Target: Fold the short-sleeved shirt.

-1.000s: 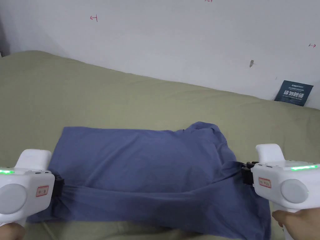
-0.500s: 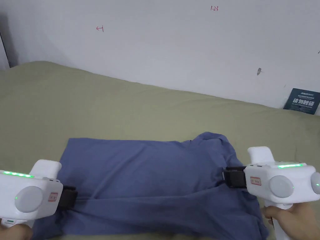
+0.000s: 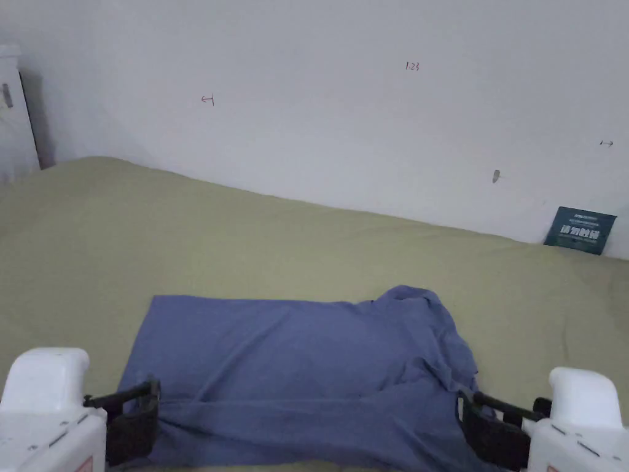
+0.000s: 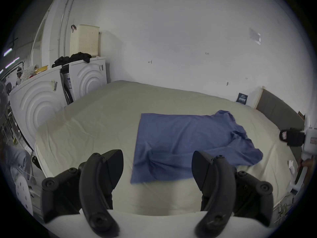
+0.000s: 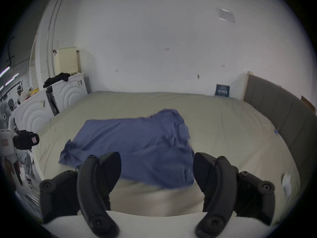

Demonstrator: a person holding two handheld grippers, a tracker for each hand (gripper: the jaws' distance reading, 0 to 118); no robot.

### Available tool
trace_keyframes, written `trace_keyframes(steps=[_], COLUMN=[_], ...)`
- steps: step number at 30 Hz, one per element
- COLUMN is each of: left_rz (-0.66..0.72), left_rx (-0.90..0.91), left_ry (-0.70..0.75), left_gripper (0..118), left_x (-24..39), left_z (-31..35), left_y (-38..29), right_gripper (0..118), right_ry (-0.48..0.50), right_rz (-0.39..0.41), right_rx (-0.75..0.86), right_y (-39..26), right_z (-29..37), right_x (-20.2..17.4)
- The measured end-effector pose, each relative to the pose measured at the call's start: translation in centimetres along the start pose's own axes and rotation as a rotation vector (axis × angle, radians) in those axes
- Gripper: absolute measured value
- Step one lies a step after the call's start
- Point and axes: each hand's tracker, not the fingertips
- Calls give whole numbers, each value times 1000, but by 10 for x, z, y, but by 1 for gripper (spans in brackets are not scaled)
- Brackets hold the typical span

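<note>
shirt (image 3: 295,375) plain blue, bed sheet (image 3: 246,246) olive-beige, wall (image 3: 344,92) white, grippers white with black jaws, card (image 3: 579,230) dark blue

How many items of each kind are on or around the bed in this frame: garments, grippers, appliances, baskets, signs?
Blue short-sleeved shirt on the bed: 1
Black garment pile: 1
Grippers, both open: left gripper, right gripper: 2
White appliances: 2
Cream laundry basket: 1
Dark blue sign against the wall: 1
Total: 8
</note>
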Motion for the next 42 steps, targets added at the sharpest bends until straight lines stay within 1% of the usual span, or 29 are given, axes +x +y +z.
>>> trace_keyframes(steps=[1, 3, 4, 5, 6, 8, 9, 13, 18, 19, 20, 21, 22, 23, 25, 27, 30, 31, 32, 33, 34, 35, 36, 37, 38, 40, 41, 42], left_rz=[9, 9, -9, -39, -42, 17, 31, 62, 131, 125, 126, 130, 130, 131, 101, 57, 35, 34, 32, 43, 66, 85, 100, 107, 107, 136, 129, 126], left_rx=[-8, -19, -36, -55, -89, -140, -159, -186, -226, -231, -235, -242, -264, -301, -340, -376, -384, -391, -397, -400, -382, -362, -357, -353, -344, -316, -321, -323], left_ry=[-17, -25, -7, 35, 31, -16, -2, 65, 123, 132, 151, 168, 165, 157, 143, 177, 185, 185, 184, 180, 165, 156, 160, 174, 169, 110, 127, 128], left_gripper=[60, 0, 0, 0, 0, 0, 0, 0, 0, 10, 22, 45, 74, 81, 81, 81, 81, 81, 79, 77, 68, 53, 35, 14, 9, 9, 9, 9], left_x=[3, 8, 8, 9, 9, -1, -4, -18, -33, -35, -37, -41, -45, -48, -43, -41, -39, -39, -33, -33, -33, -34, -36, -37, -40, -44, -43, -42], left_z=[9, 21, 21, 20, 20, 13, 9, -6, -48, -60, -71, -85, -98, -112, -125, -142, -161, -166, -161, -159, -155, -150, -148, -145, -143, -141, -140, -140], left_y=[-9, -25, -33, -43, -49, -63, -67, -69, -55, -52, -52, -50, -48, -49, -49, -54, -60, -63, -63, -66, -67, -68, -67, -66, -67, -62, -61, -59], right_gripper=[61, 5, 1, 1, 1, 1, 1, 1, 1, 1, 1, 1, 1, 1, 1, 1, 2, 3, 10, 29, 73, 94, 95, 90, 91, 91, 91, 91], right_ry=[-3, 19, 11, -23, -67, -21, -3, -26, -30, -31, -31, -29, -30, -34, -41, -42, -28, -21, -18, -21, -22, -24, -21, -5, -1, -16, -43, -37], right_rz=[-25, -32, -20, 8, 8, -11, -28, -21, -25, -24, -25, -26, -25, -24, -27, -32, -53, -63, -76, -87, -100, -110, -121, -130, -134, -128, -109, -102], right_rx=[-38, -83, -126, -158, -154, -195, -225, -225, -217, -217, -213, -206, -204, -204, -213, -218, -216, -217, -222, -227, -229, -237, -255, -267, -253, -257, -269, -272], right_y=[-12, -34, -46, -59, -70, -87, -92, -95, -83, -81, -79, -77, -75, -73, -70, -67, -65, -64, -63, -63, -64, -64, -64, -64, -64, -63, -62, -64], right_z=[8, 19, 20, 22, 25, 22, 20, 15, 4, 1, -2, -4, -7, -10, -19, -25, -37, -43, -49, -57, -64, -71, -81, -91, -99, -116, -123, -130], right_x=[-3, -7, -10, -13, -14, -10, -7, -5, 3, 6, 9, 12, 14, 17, 23, 29, 37, 40, 42, 45, 48, 51, 54, 57, 60, 61, 60, 61])
